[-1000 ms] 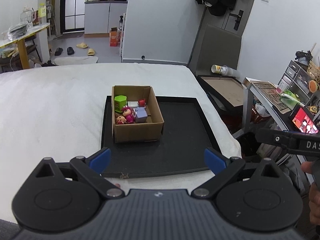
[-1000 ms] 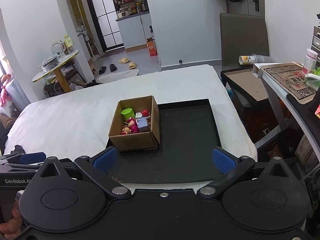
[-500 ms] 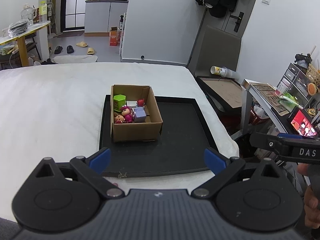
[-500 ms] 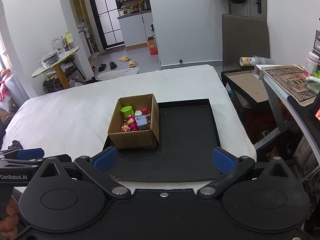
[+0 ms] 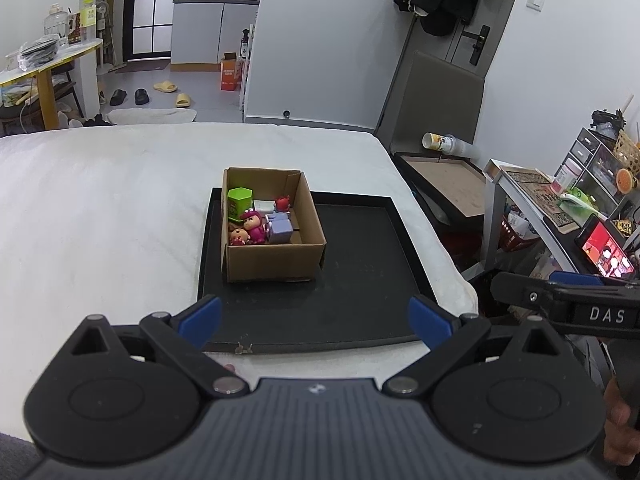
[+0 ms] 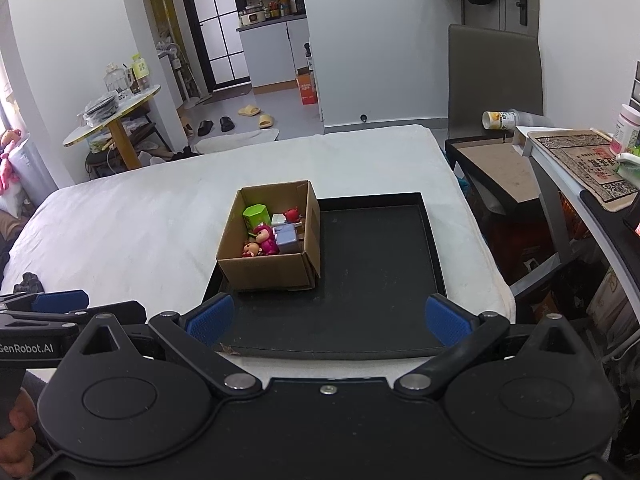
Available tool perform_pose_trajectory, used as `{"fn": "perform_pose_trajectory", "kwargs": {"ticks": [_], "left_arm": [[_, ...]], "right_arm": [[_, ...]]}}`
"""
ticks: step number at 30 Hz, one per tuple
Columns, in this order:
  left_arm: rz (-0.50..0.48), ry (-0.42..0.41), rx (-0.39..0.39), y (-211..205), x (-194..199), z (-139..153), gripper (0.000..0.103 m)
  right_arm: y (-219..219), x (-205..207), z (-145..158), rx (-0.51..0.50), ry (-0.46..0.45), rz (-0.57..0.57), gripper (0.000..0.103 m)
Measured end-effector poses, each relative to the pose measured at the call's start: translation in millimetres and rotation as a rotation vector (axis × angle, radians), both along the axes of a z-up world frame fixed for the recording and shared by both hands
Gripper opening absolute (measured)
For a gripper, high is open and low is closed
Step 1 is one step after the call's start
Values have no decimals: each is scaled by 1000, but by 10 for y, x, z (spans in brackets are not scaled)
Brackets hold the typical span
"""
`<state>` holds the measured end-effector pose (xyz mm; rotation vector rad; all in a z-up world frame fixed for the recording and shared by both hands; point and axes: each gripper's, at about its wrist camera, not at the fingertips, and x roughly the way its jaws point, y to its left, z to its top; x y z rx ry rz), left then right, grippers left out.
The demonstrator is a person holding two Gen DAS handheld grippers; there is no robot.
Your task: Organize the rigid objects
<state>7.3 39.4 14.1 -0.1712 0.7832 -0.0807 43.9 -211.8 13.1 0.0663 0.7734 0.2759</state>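
Note:
An open cardboard box (image 5: 276, 266) (image 6: 272, 272) stands on the left part of a black tray (image 5: 360, 280) (image 6: 380, 272) laid on a white bed. Inside it lie a green hexagonal cup (image 5: 240, 199) (image 6: 255, 216), a pink doll figure (image 5: 254, 226) (image 6: 267, 240), a pale purple block (image 5: 280, 230) (image 6: 288, 239) and a small red figure (image 5: 282, 204) (image 6: 292, 214). My left gripper (image 5: 314, 322) hangs open, well short of the tray's near edge. My right gripper (image 6: 328, 320) is also open and empty, at the same distance.
The white bed (image 5: 100, 208) spreads wide to the left. To the right stand a low dark table (image 6: 500, 168) and a cluttered desk (image 5: 560, 208). A round side table (image 6: 116, 108) and slippers (image 6: 256, 114) are far behind. A hand (image 6: 16, 436) holds the left gripper's handle.
Both grippers have drawn back slightly and risen, so the box and tray look a little farther and higher in view. Nothing was grasped or released.

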Motion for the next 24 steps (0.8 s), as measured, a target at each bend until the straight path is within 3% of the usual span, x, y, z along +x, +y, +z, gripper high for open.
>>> {"fn": "perform_pose_trajectory", "kwargs": {"ticks": [24], "left_arm": [[13,8,-2,5,6,-16,99]], "right_arm": [[-3,-5,-1,-3,-1,-1,103]]}}
